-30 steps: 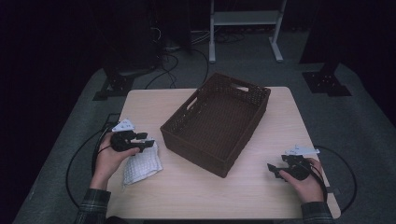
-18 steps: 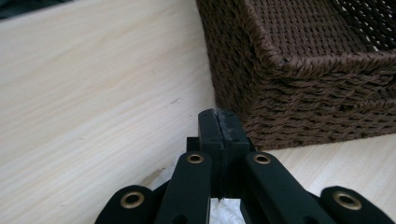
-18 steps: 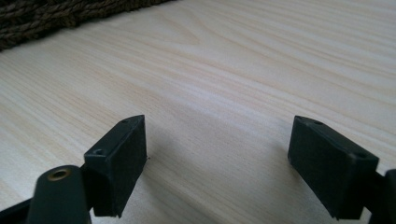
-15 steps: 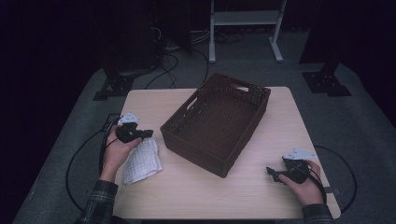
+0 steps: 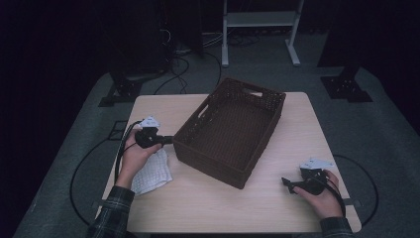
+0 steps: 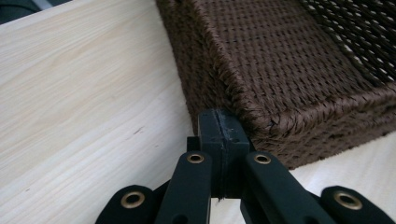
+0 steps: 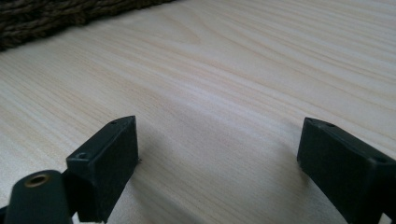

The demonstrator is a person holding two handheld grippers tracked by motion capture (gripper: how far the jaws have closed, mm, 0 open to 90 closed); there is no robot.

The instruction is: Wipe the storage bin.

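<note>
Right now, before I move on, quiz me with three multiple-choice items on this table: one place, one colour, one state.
1. Where does the white cloth lie?
A. in the basket
B. on the table, left of the basket
C. on the floor

2. What colour is the basket?
A. dark brown
B. white
C. green

3. The left hand-held gripper is:
A. wide open
B. shut on the cloth
C. shut, empty

Answers: B, it lies beside the left hand; A, its weave is dark brown; C, the jaws meet with nothing between them.
</note>
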